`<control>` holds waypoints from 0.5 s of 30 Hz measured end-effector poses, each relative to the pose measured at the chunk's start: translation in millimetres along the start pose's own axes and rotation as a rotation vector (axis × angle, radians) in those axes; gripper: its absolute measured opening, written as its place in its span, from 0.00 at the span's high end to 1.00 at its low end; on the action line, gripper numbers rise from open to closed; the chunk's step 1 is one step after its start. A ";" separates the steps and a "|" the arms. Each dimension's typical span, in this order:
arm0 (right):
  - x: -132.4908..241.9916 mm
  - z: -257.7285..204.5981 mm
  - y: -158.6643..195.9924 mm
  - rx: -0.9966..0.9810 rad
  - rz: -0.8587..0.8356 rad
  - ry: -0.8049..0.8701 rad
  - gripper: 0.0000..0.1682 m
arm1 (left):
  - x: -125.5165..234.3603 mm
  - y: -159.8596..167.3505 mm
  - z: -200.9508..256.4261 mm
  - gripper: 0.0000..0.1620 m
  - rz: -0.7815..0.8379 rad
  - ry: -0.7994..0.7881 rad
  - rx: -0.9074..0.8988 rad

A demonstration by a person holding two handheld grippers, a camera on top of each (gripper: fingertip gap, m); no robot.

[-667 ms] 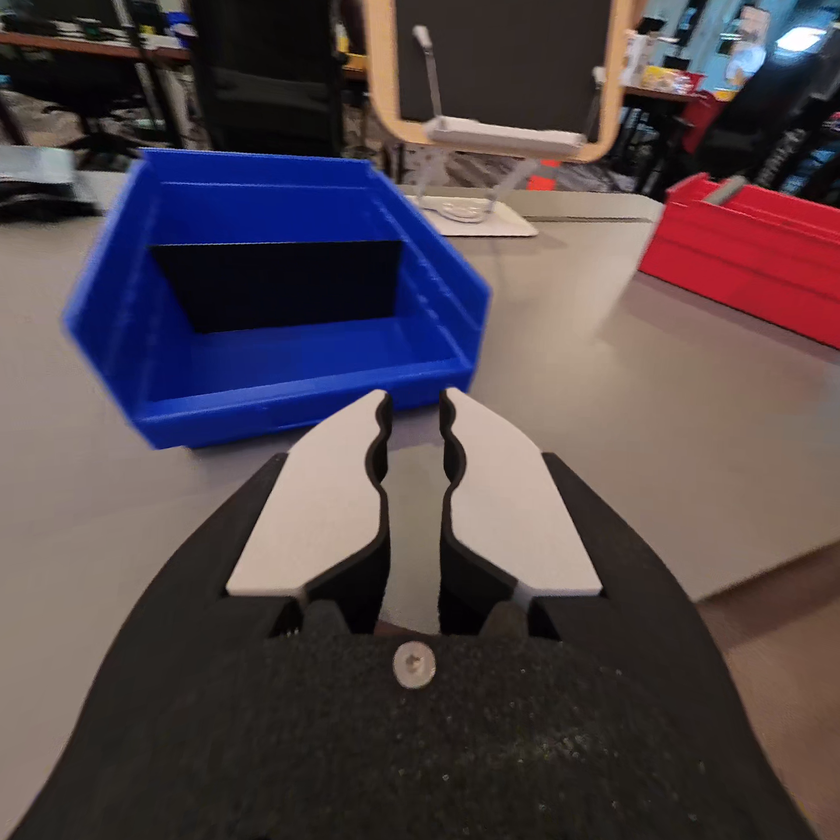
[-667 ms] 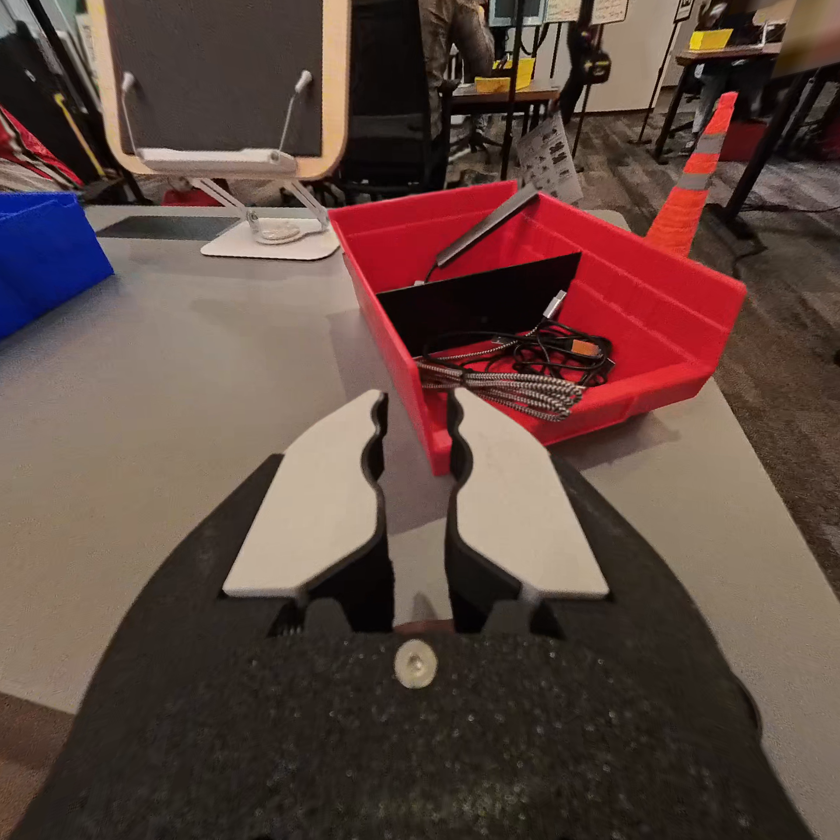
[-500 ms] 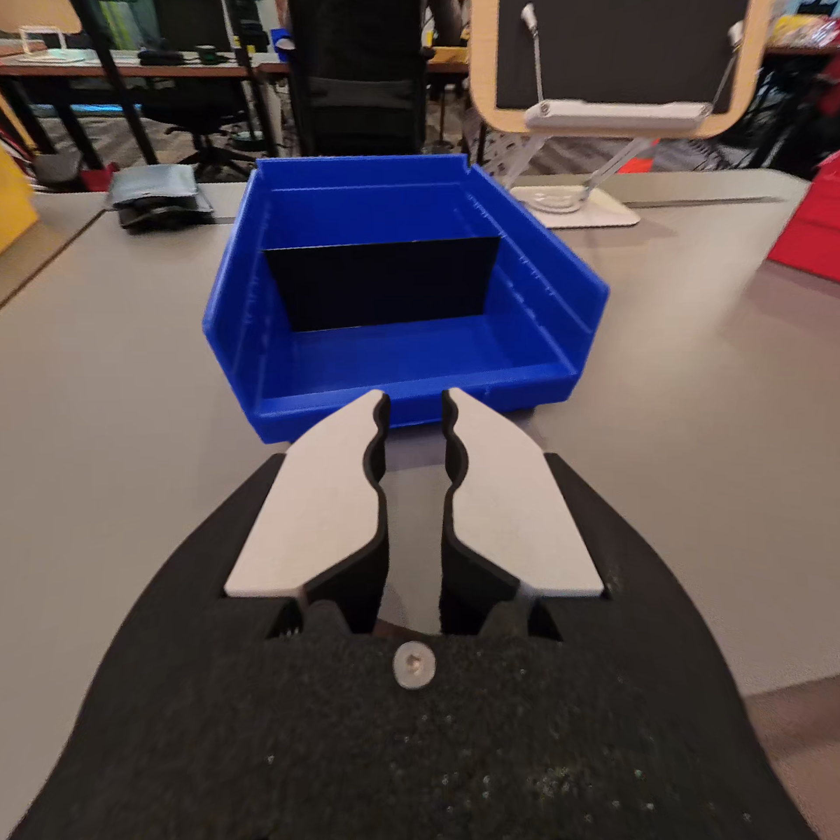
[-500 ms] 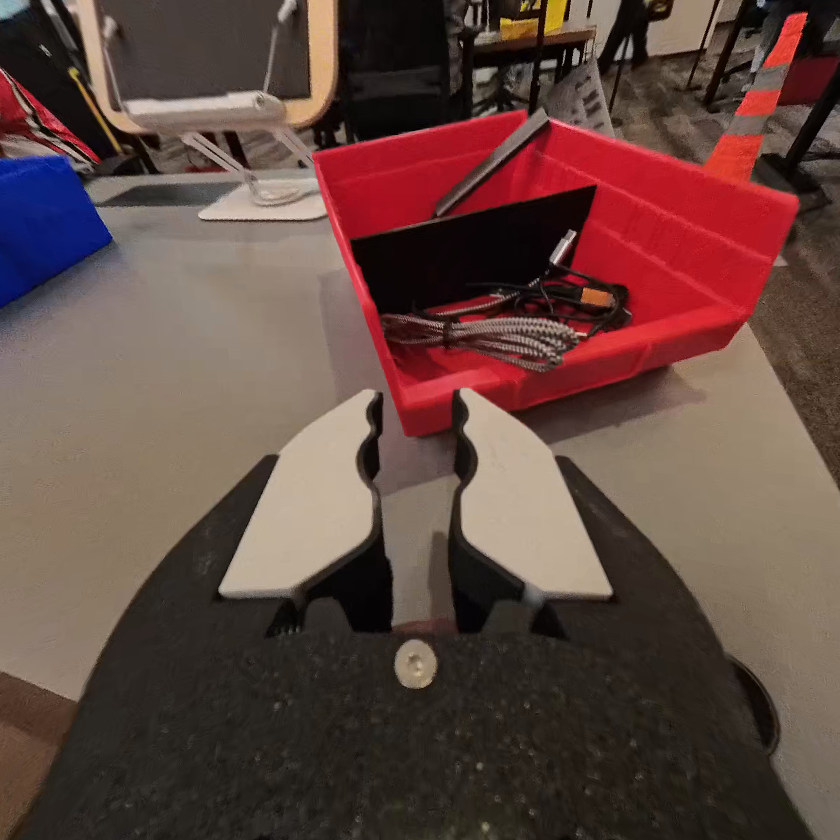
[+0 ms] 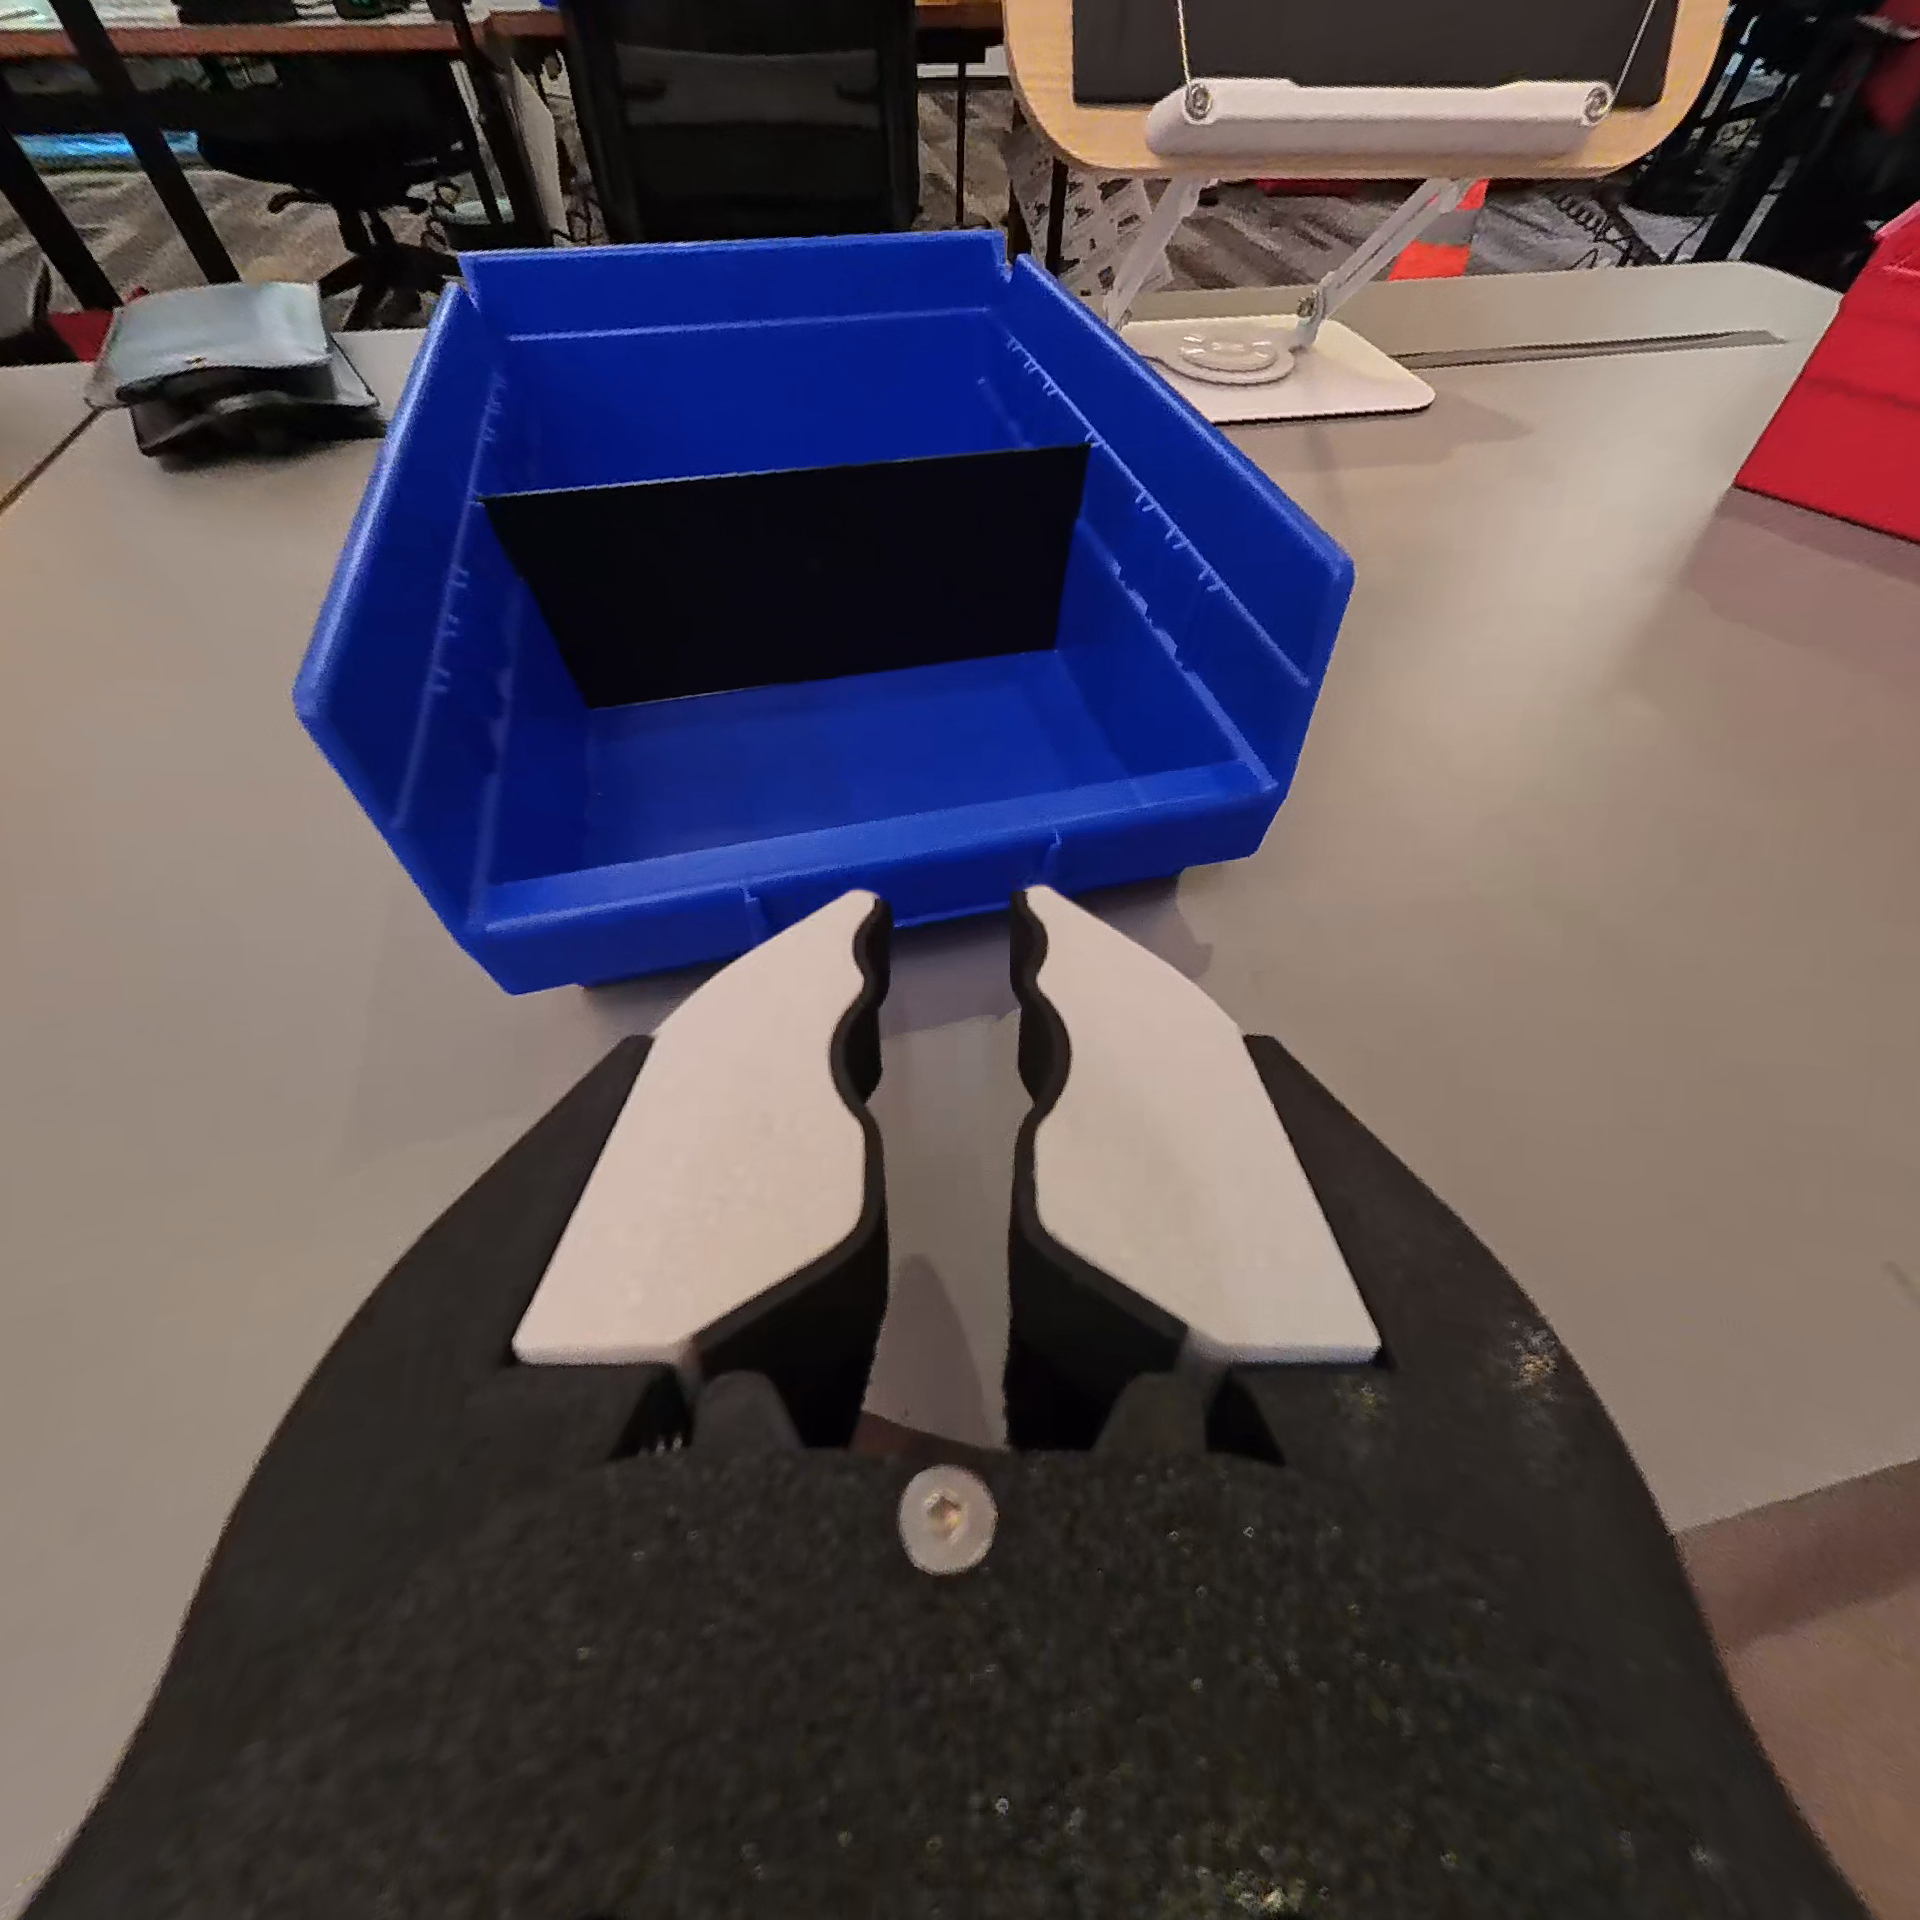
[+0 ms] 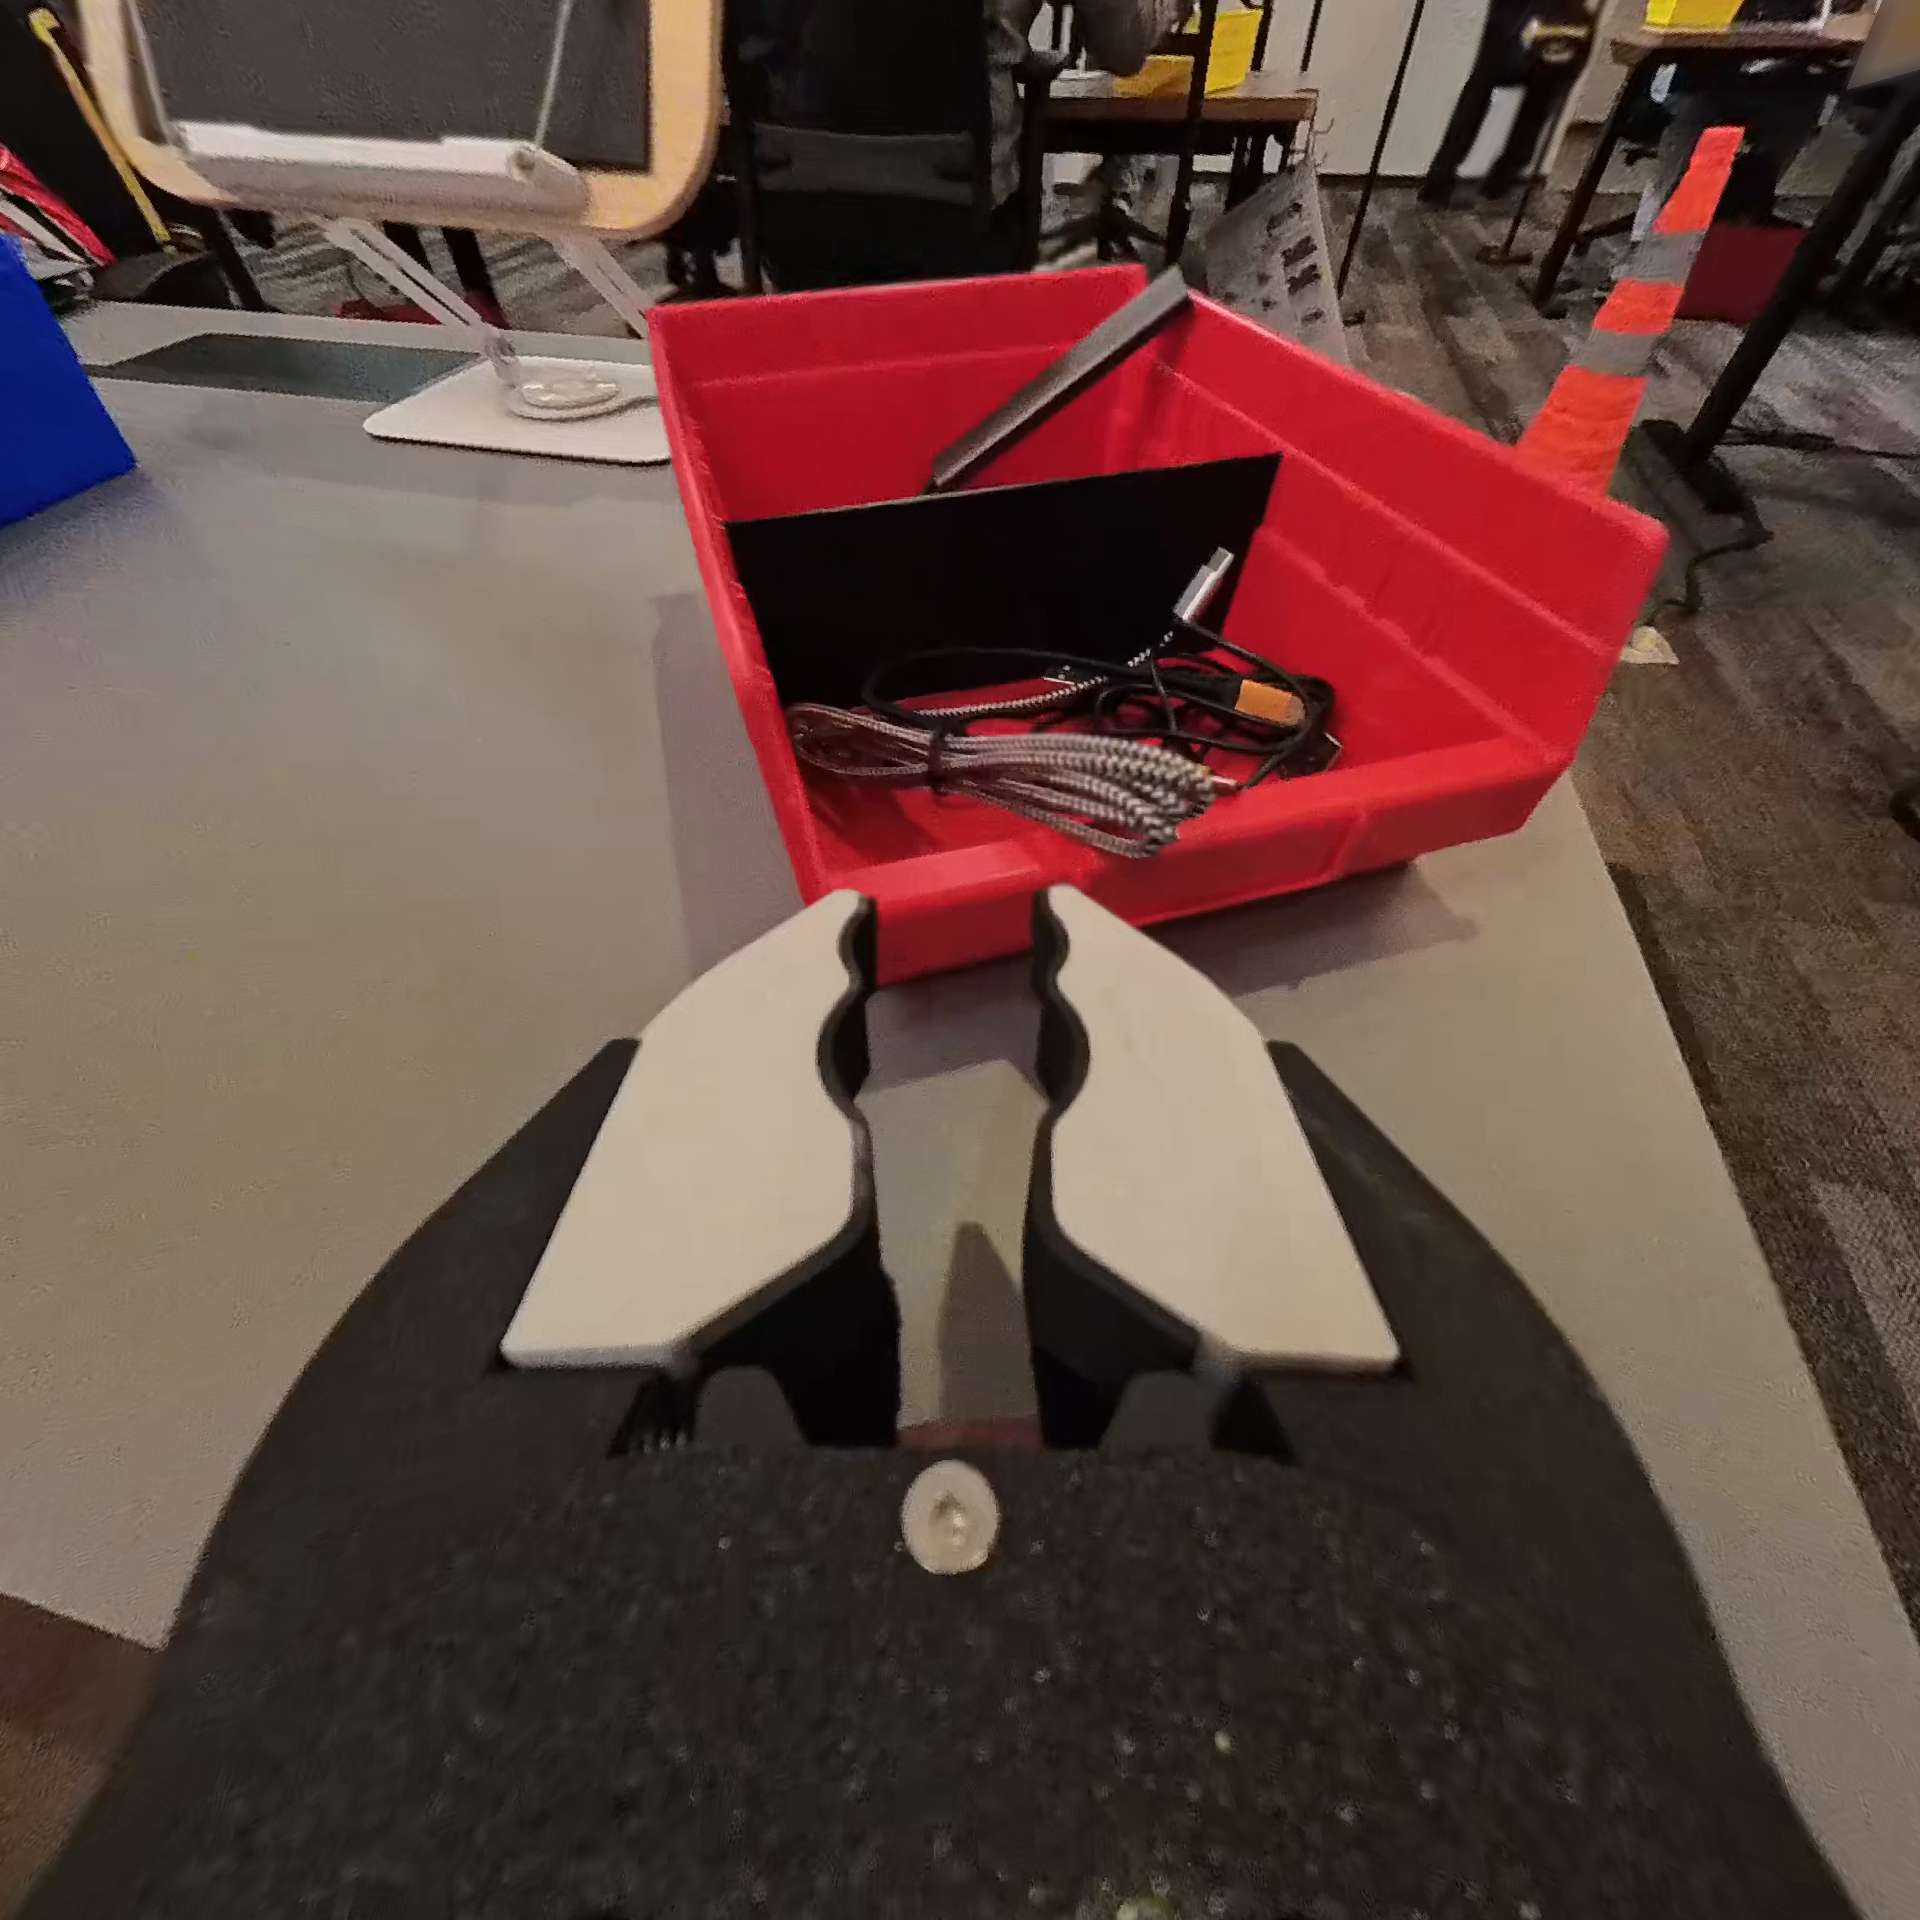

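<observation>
Grey and matte, the table [image 5: 1558, 727] fills the left wrist view, with office chairs and further desks behind it. On it stands a blue bin [image 5: 395, 644] of stiff moulded plastic, its low front lip facing the left hand-held gripper [image 5: 945, 920], whose jaws stand apart with nothing between them, just short of that lip and not touching it. A black divider [image 5: 790, 571] stands upright across the bin; the near compartment is bare, and the far one cannot be seen into. Such a bin looks light and rigid, and I judge its front lip or a side wall the easiest place to pinch. Behind it to the left lies a dark folded pouch [image 5: 229, 364], and to the right the white base of a tablet stand [image 5: 1320, 374]; a red edge shows at the far right. In the right wrist view the same table carries a red bin [image 6: 1455, 582], standing near the right table edge with its front lip just ahead of the right hand-held gripper [image 6: 954, 914], likewise parted and empty. In its near compartment, before a black divider [image 6: 997, 561], lie a bundled braided cable [image 6: 1039, 774] and a loose black cable with an orange plug [image 6: 1262, 707]. They are limp, light and likely to tangle, so the tied middle of the bundle seems the surest hold. A dark flat bar [image 6: 1060, 390] leans in the rear compartment. An orange traffic cone [image 6: 1631, 322] stands on the floor beyond.
</observation>
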State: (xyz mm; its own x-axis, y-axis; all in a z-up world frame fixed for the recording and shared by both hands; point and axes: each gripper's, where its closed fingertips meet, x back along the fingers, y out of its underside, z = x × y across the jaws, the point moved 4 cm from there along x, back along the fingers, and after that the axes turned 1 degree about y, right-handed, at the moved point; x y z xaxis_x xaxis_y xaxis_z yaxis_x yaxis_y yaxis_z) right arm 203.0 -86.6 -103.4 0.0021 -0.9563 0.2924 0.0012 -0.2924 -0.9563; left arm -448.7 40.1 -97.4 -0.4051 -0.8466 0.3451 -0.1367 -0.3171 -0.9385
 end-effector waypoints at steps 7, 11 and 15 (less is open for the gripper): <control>-23.7 -49.6 -20.8 0.122 -0.029 -0.059 0.63 | -1.8 4.3 12.0 0.87 -0.024 0.051 -0.015; -40.6 -97.5 -26.6 0.215 -0.096 -0.085 0.65 | -4.7 3.1 24.1 0.86 -0.022 0.109 -0.019; -45.2 -156.6 -30.7 0.145 -0.096 -0.230 0.61 | -9.5 0.3 50.4 0.83 -0.020 0.200 -0.013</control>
State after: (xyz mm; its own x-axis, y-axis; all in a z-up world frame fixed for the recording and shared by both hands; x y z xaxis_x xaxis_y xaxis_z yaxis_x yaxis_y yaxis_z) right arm 46.3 -34.7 -87.3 0.2216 -0.8937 0.3902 0.1557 -0.3625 -0.9189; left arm -399.3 26.5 -100.3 -0.5737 -0.7377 0.3558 -0.1580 -0.3266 -0.9319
